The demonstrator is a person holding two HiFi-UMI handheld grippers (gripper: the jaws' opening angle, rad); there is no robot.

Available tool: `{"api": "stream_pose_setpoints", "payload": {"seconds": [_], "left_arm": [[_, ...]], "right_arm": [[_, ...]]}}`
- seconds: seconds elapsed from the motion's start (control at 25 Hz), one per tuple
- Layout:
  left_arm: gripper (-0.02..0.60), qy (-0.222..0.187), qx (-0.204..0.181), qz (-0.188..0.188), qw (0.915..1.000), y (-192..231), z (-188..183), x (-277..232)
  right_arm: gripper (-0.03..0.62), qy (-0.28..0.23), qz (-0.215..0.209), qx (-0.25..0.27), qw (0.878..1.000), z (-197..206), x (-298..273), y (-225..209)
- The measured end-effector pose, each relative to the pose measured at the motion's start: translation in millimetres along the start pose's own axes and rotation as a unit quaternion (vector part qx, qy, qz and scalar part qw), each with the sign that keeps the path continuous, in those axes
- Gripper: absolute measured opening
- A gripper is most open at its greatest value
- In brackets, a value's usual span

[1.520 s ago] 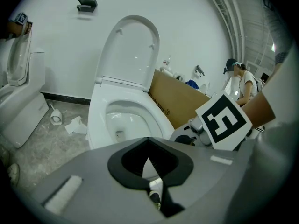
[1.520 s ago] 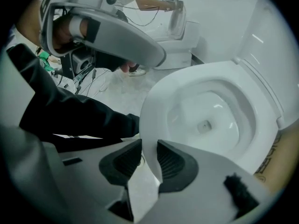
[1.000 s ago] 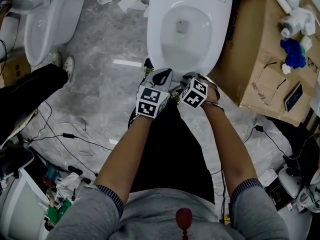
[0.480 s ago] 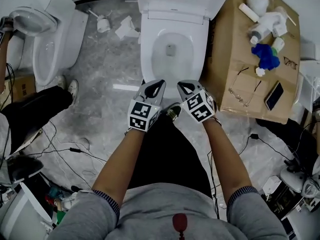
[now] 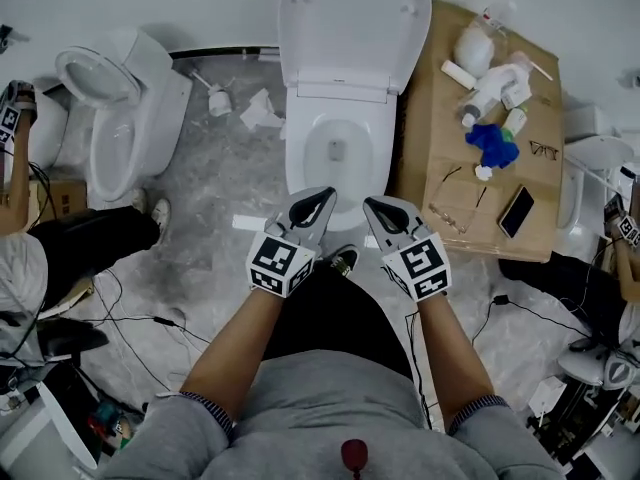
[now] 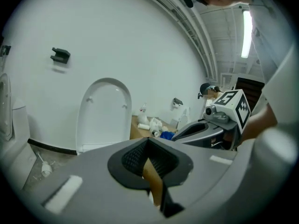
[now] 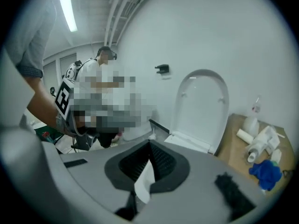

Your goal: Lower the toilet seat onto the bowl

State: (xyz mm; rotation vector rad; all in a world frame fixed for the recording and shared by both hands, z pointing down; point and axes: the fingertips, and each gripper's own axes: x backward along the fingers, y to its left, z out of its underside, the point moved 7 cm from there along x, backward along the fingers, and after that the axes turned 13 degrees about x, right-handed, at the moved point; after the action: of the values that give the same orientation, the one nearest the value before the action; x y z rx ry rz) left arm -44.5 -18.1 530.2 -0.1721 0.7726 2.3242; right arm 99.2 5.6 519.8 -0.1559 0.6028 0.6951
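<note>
Head view, looking steeply down on a white toilet. The toilet seat (image 5: 303, 148) lies flat on the bowl (image 5: 337, 158), ringing its opening, while the lid (image 5: 352, 23) stands upright against the wall behind. The left gripper (image 5: 324, 195) and the right gripper (image 5: 372, 204) are held side by side in front of the bowl's front edge, pointing toward the toilet and clear of the seat. In each gripper view the jaws meet at their tips with nothing gripped between them; only the background shows through the slot behind the tips. To the right of the toilet stands a cardboard box (image 5: 425, 158) carrying white bottles, a blue cloth (image 5: 495, 143), a pair of glasses and a phone (image 5: 515, 211). A second toilet (image 5: 135, 133) stands at the left, its seat raised, and cables trail across the grey floor (image 5: 215, 188).
</note>
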Motion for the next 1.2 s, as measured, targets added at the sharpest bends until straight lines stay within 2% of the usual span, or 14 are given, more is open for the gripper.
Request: {"api": "stream_pose_setpoints", "payload": {"seconds": [0.28, 0.56, 0.76, 0.96, 1.2], "left_arm": [[0.008, -0.025, -0.043, 0.047, 0.9977, -54, -68, 32], [0.008, -0.051, -0.073, 0.053, 0.9946, -92, -120, 75], [0.008, -0.079, -0.094, 0.064, 0.9904, -114, -155, 93], [0.008, -0.101, -0.111, 0.069, 0.9863, -135, -187, 109], [0.008, -0.113, -0.131, 0.081, 0.9816, -157, -216, 119]], "right_arm": [[0.014, -0.084, 0.031, 0.015, 0.996, -84, 63, 1], [0.014, -0.16, 0.051, 0.035, 0.985, -150, 114, 11], [0.014, -0.2, 0.056, 0.047, 0.977, -182, 141, 15], [0.014, -0.234, 0.051, 0.017, 0.971, -205, 167, 17], [0.014, -0.25, 0.058, 0.049, 0.965, -232, 186, 19]]}}
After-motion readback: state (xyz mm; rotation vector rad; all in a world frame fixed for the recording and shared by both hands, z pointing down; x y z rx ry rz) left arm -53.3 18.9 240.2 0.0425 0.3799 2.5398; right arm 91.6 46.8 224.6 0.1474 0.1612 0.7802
